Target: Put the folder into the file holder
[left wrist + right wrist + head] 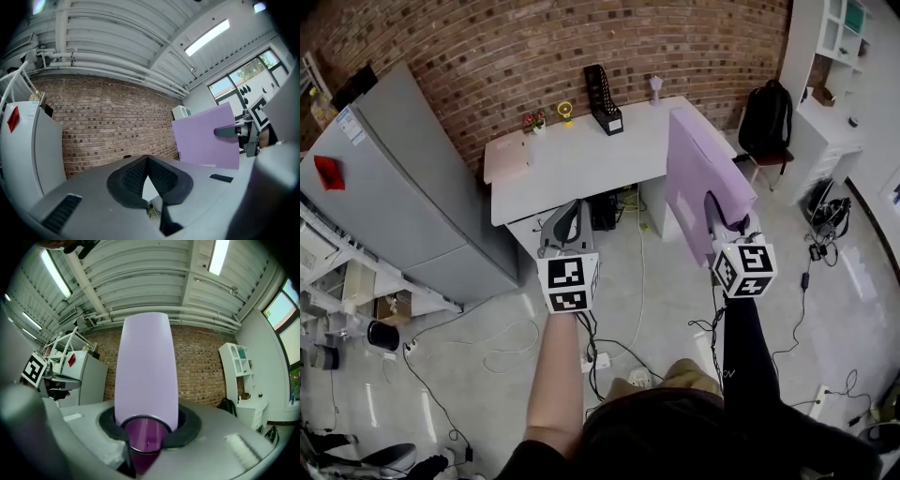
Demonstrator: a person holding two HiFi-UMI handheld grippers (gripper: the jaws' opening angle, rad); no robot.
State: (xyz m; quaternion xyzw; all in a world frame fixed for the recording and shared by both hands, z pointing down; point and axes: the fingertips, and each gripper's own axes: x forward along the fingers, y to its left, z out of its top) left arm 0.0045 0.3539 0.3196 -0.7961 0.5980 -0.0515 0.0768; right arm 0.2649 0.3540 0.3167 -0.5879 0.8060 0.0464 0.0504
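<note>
The right gripper point(721, 212) pinches a lilac folder point(698, 167) by its lower edge. The folder stands upright in the air, in front of the right end of a white desk point(581, 173). In the right gripper view both jaws press against the folder's sides and it rises straight up between them. The left gripper point(570, 216) is held level beside it, its jaws pressed together at the tips with nothing between them.

The black file holder point(603, 99) stands upright at the back edge of the desk, against a red brick wall point(581, 37), well apart from the folder. Near it on the desk are small potted plants point(534, 121) and a pale pink flat item point(511, 157).

A tall grey cabinet point(394, 187) stands to the left of the desk. To the right a black backpack point(766, 117) sits in front of white shelving point(839, 37). Cables point(511, 342) trail across the glossy pale floor point(656, 291).
</note>
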